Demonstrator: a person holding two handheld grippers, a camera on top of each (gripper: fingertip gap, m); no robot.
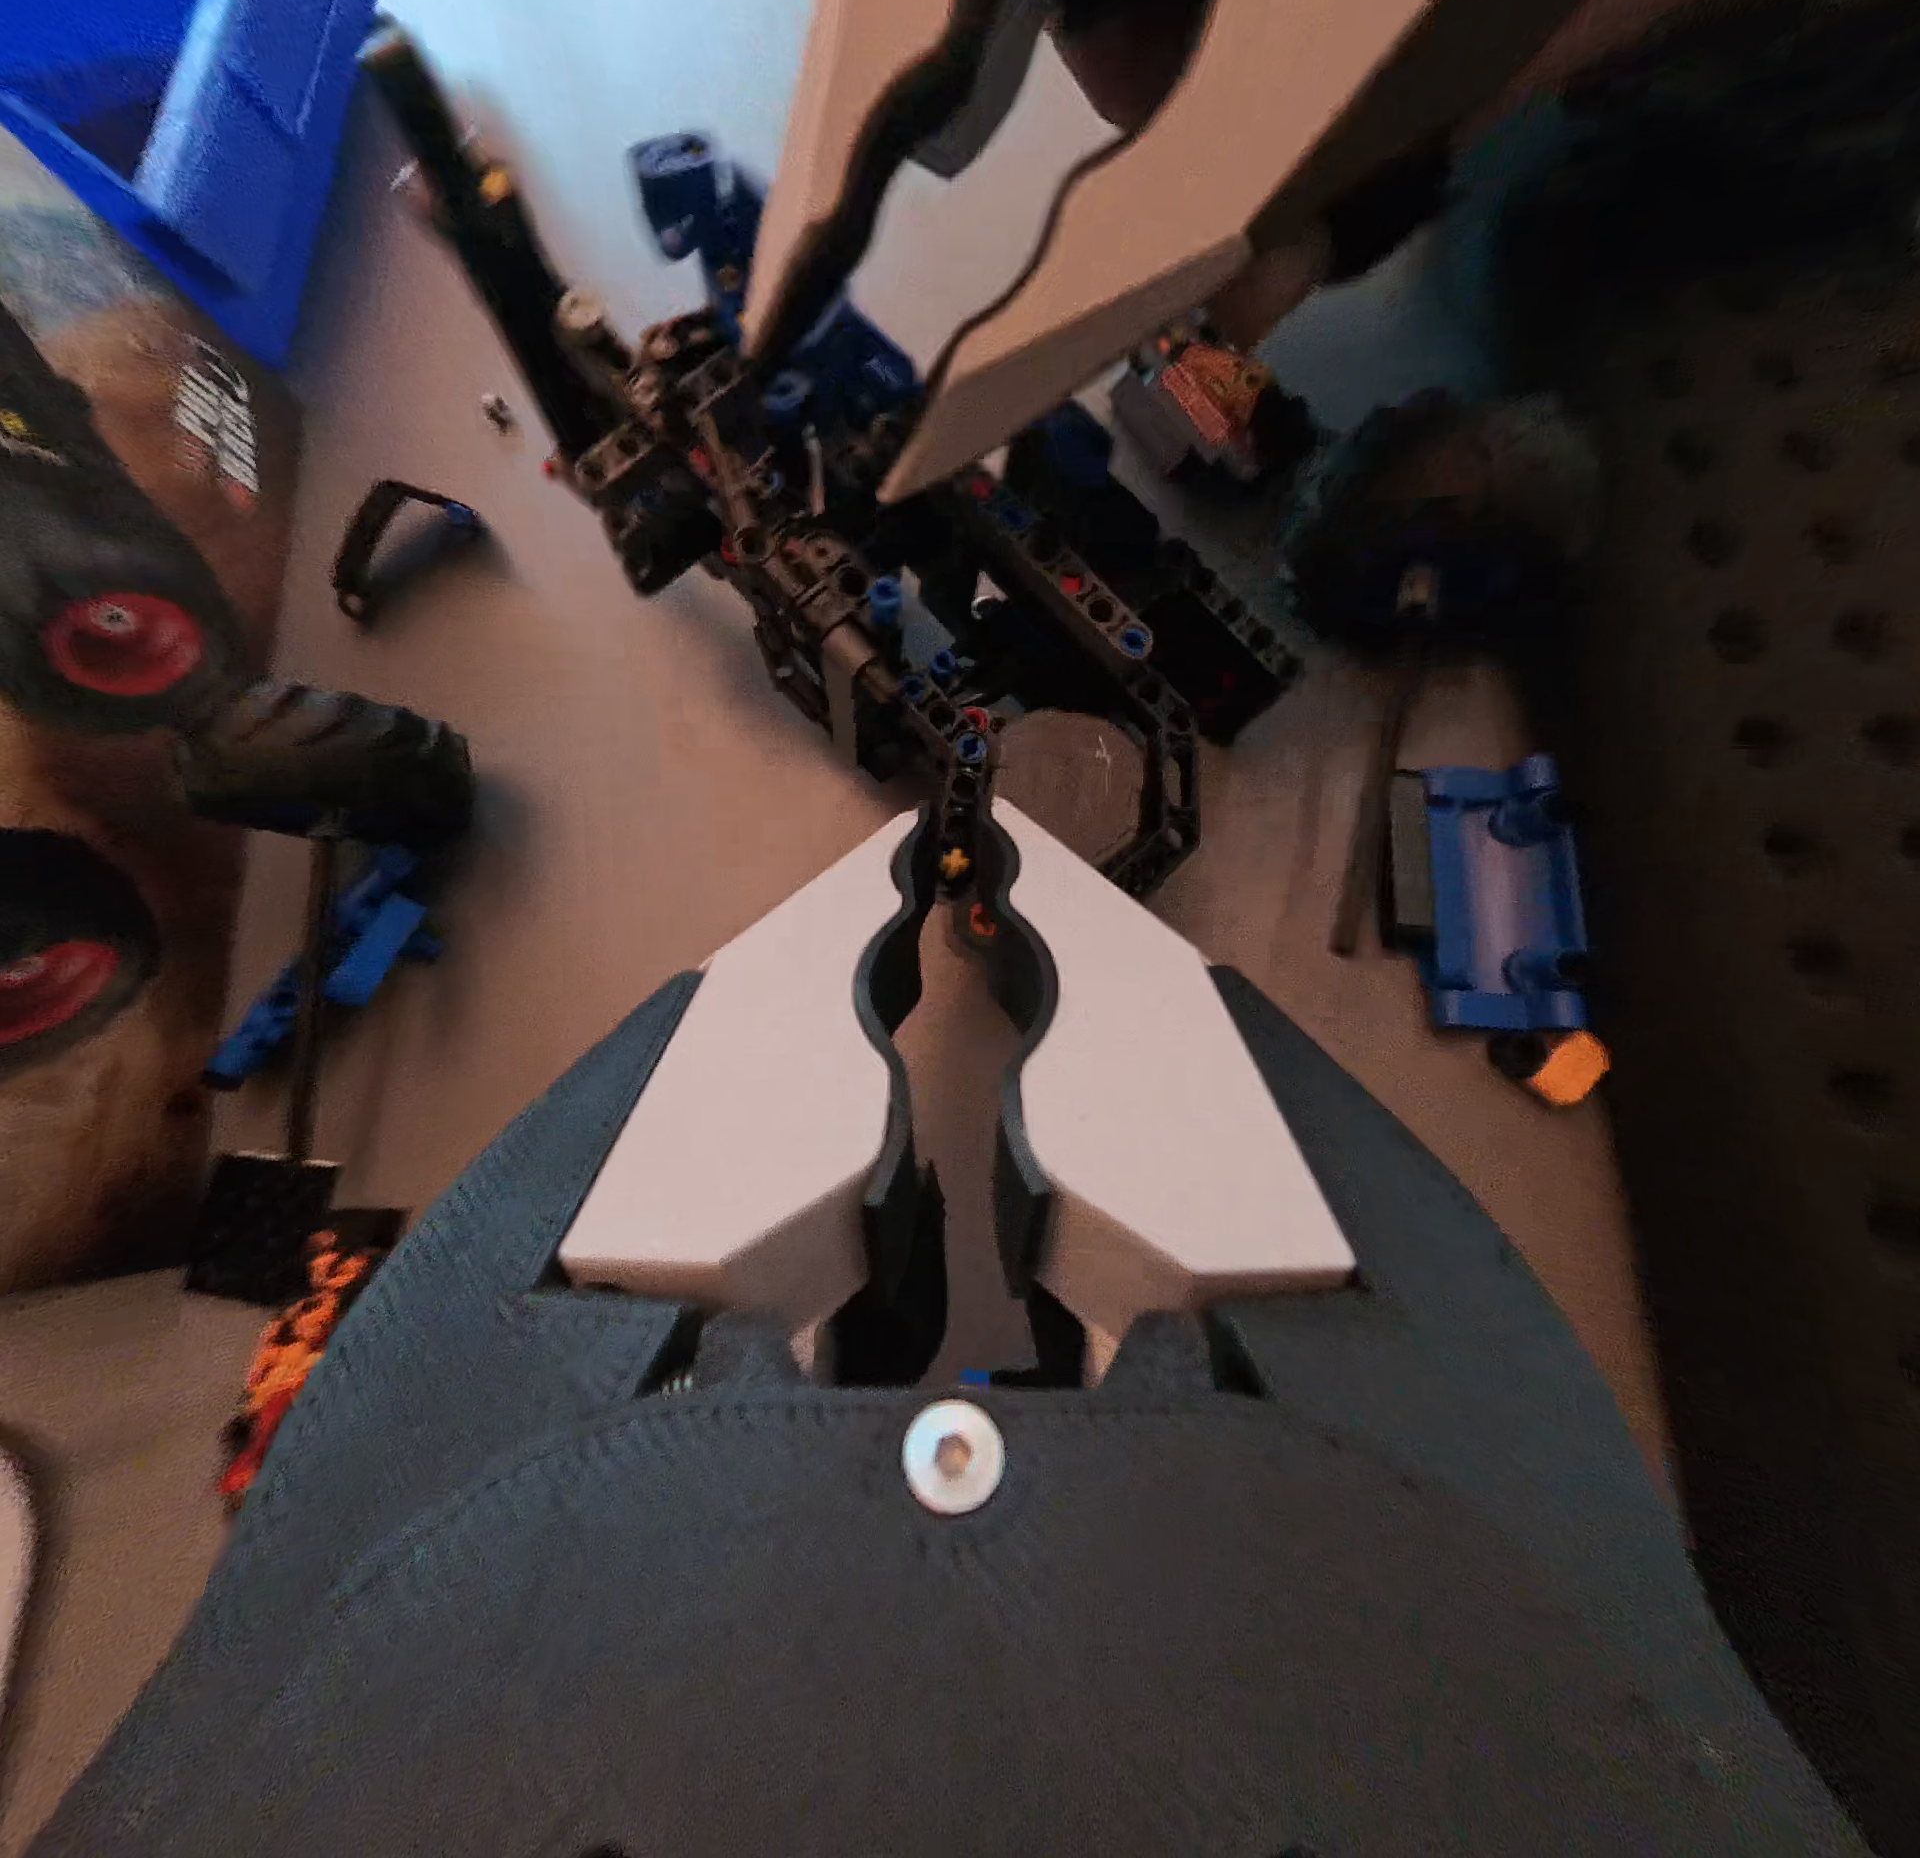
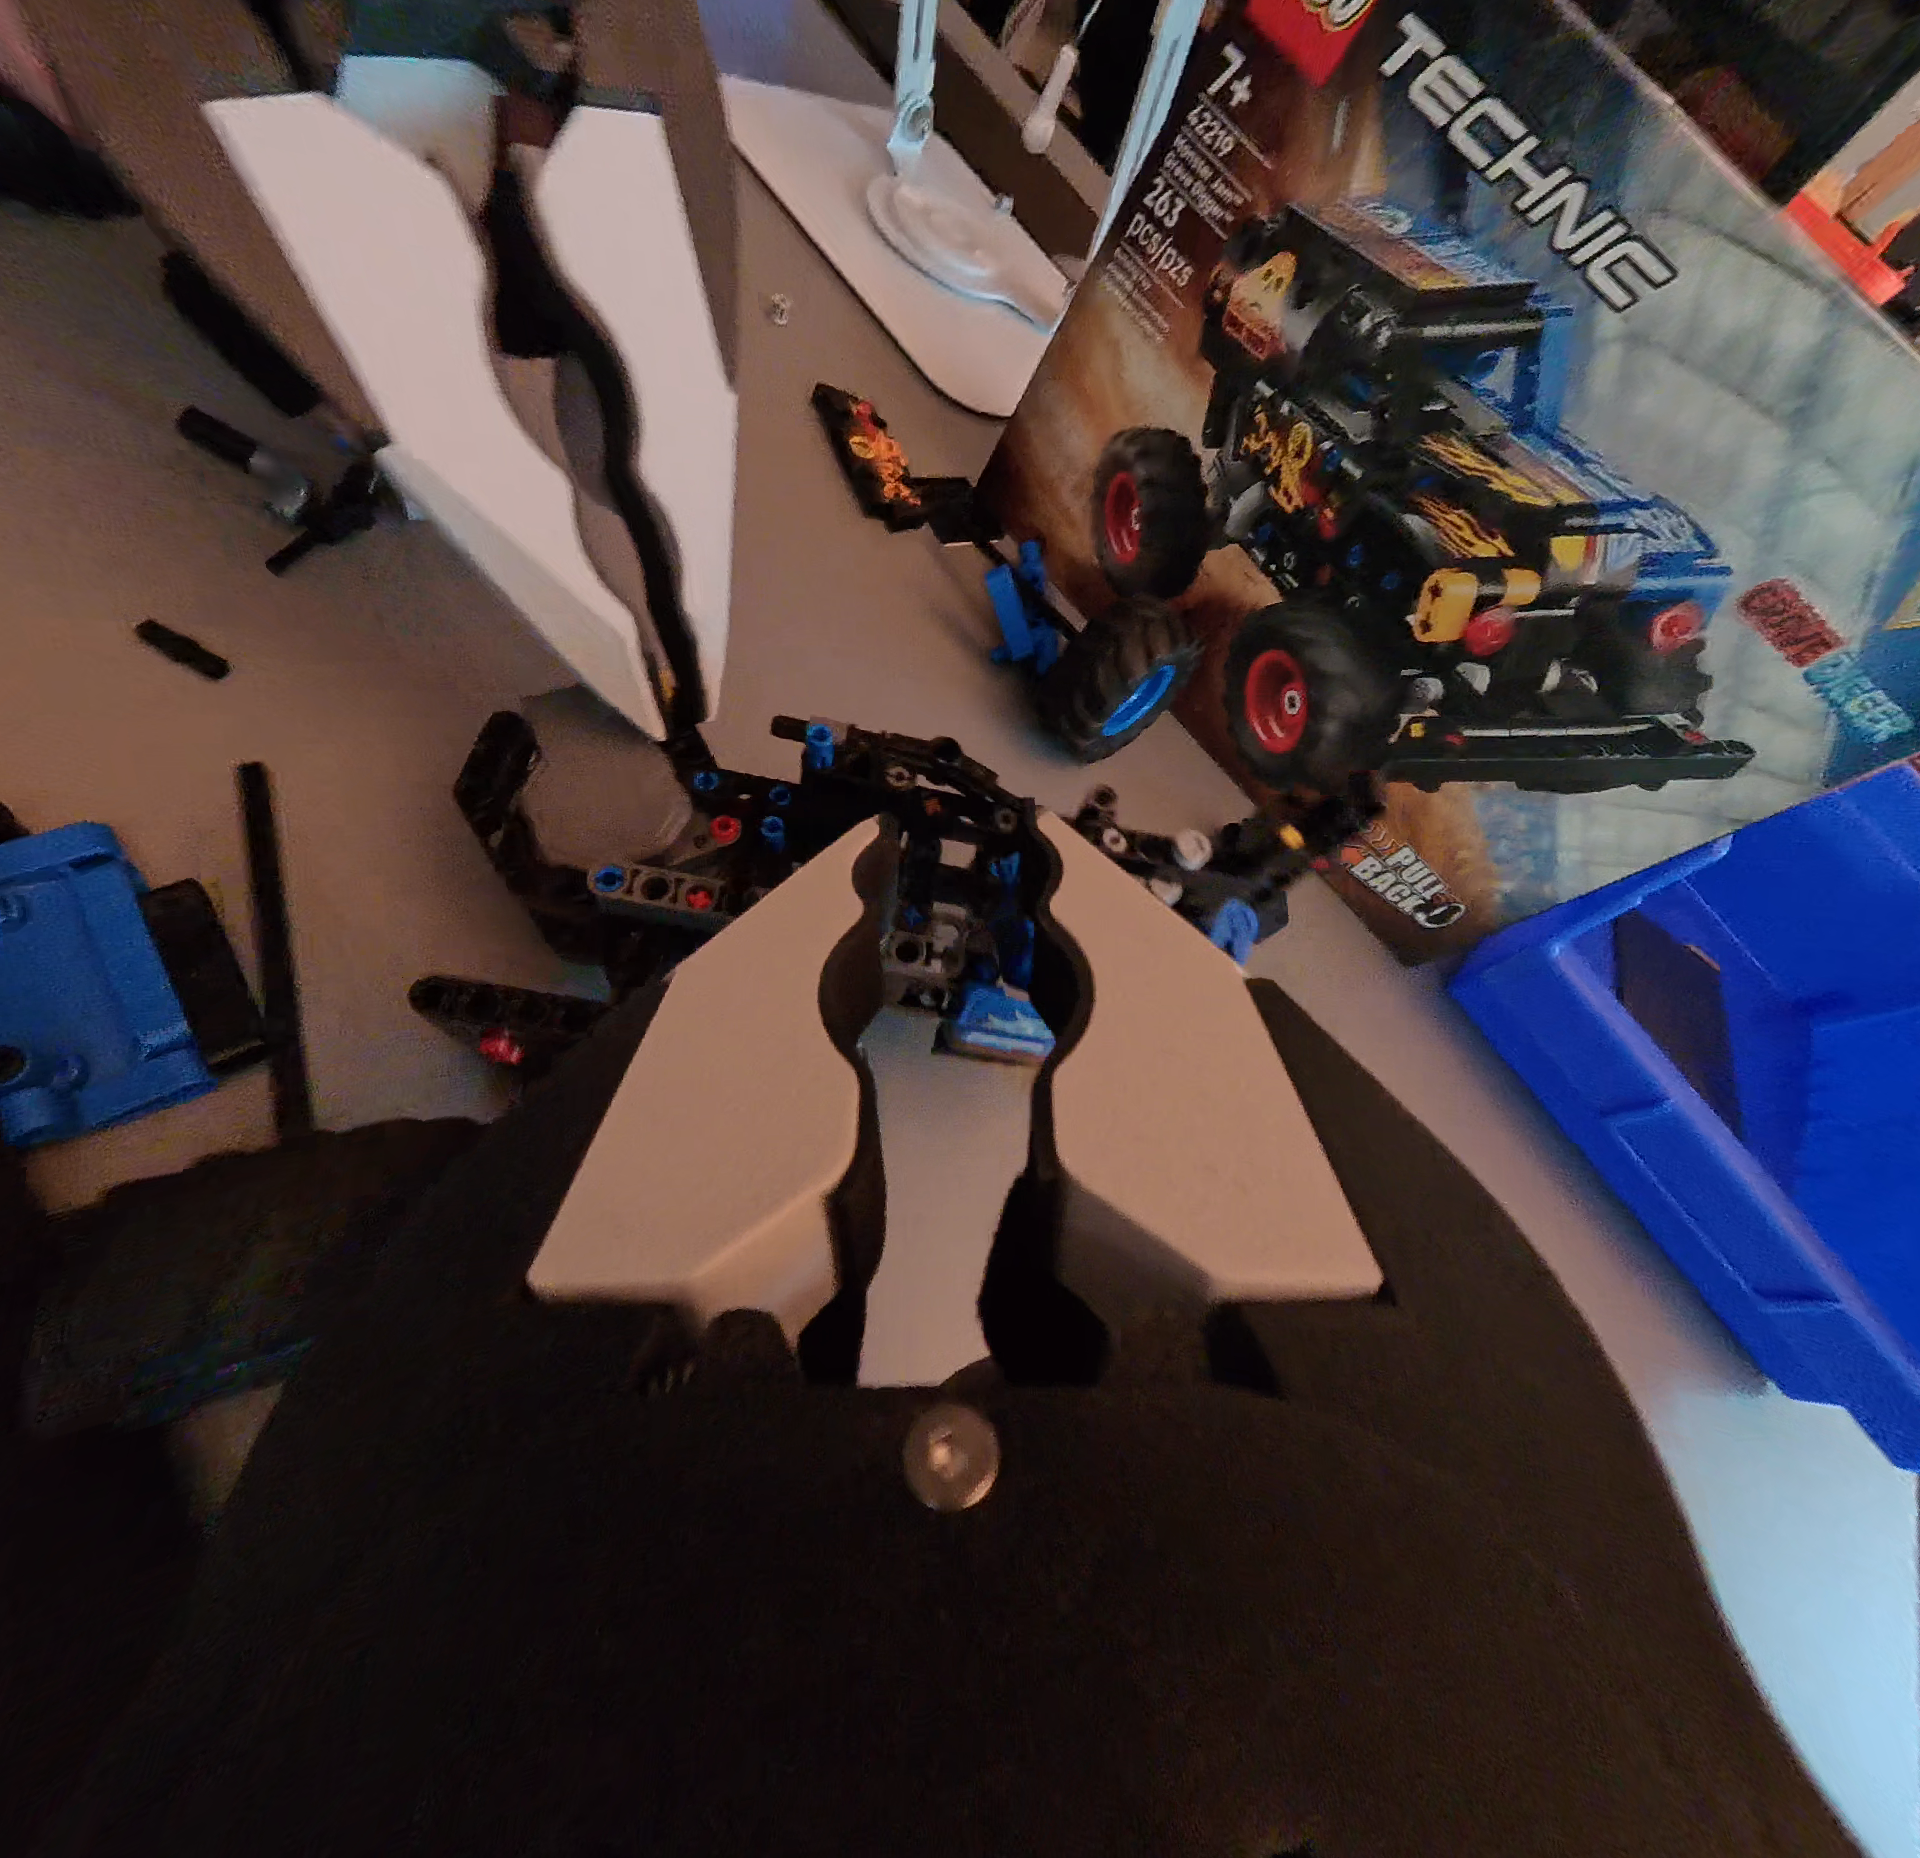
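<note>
Gripping black frame (image 1: 831,603) endwise, grippers (image 1: 961,852) opposed.

Bare worktop (image 2: 436,686) lies open left of the black brick chassis (image 2: 831,842). To the right, the upright printed box (image 2: 1455,458) and blue bin (image 2: 1714,1029) wall off passage; loose parts (image 2: 270,935) and a blue-rimmed wheel (image 2: 1122,686) clutter the edges.

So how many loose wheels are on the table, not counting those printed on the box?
1: a black wheel with a blue hub, lying against the printed box near its lower left edge. More may be hidden.
</note>
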